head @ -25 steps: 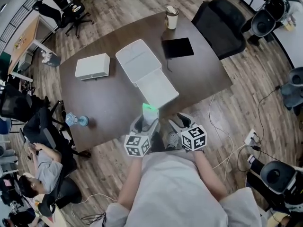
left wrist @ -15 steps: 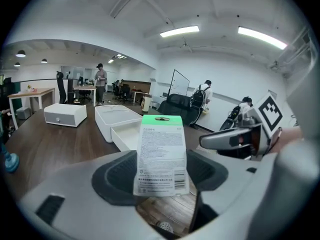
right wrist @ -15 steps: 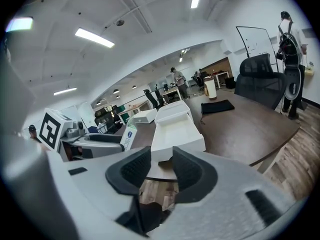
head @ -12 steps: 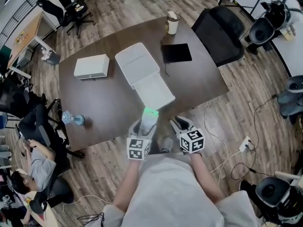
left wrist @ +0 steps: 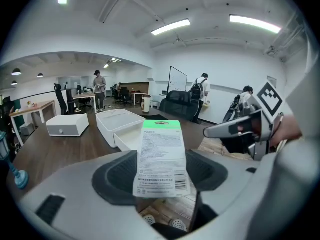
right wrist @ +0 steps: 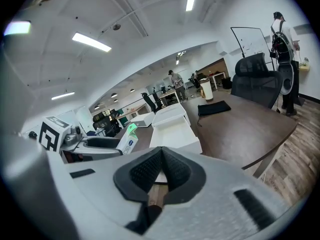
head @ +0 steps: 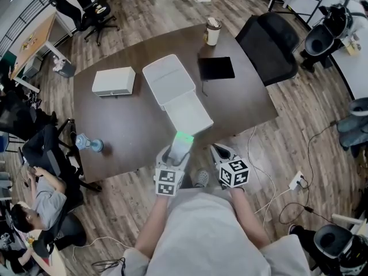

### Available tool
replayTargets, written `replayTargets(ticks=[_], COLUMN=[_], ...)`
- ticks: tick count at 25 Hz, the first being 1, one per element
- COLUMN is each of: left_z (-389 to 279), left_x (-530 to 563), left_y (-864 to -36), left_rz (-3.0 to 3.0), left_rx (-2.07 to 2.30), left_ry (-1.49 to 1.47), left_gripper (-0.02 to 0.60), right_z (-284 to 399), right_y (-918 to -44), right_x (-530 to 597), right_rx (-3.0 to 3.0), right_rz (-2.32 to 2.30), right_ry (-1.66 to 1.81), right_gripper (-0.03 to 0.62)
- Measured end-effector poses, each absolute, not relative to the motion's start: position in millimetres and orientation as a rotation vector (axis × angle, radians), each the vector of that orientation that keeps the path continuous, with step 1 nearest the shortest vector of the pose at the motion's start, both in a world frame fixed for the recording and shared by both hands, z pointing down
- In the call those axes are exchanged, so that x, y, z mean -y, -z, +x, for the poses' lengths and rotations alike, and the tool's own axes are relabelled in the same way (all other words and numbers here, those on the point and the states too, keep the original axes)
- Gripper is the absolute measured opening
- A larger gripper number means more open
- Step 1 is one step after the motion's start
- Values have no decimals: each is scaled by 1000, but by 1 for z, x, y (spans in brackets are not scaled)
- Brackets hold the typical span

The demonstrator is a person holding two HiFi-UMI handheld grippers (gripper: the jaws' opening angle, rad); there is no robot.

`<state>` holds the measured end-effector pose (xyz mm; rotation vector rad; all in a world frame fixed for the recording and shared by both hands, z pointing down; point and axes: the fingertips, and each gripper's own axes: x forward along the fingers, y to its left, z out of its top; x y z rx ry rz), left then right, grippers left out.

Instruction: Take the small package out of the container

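The small package (head: 183, 144) is a white card pack with a green top. My left gripper (head: 177, 152) is shut on it, holding it over the table's near edge, just in front of the white container (head: 185, 112). In the left gripper view the package (left wrist: 161, 154) stands upright between the dark pads, and the open container (left wrist: 119, 126) lies beyond it. My right gripper (head: 221, 153) hovers beside the left one, off the table's edge. Its jaws have just been closing and now meet with nothing between them (right wrist: 159, 170). From its view the held package (right wrist: 129, 136) shows at the left.
On the dark table (head: 115, 125) are a white box with a knob (head: 113, 81), a black pad (head: 216, 68), a paper cup (head: 213, 31) and a blue bottle (head: 89, 144). A black chair (head: 270, 39) stands at the far right. A person (head: 40, 203) sits at the left.
The right gripper's jaws have gone from spread to shut. The left gripper keeps the package at the table's near edge, rolled slightly.
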<state>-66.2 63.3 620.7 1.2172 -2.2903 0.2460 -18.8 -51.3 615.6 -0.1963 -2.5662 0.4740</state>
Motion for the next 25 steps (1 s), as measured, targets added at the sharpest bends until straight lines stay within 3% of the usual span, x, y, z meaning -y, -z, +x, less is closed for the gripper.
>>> replayTargets(ticks=[25], left_z=[-63], left_x=[-55], left_y=[-619], left_rz=[1236], left_rx=[2316], left_ry=[-226], left_gripper=[298], right_z=[-14], right_y=[-619], right_x=[47], right_rx=[2557], right_rz=[-261], right_ry=[-460], right_gripper=[-3])
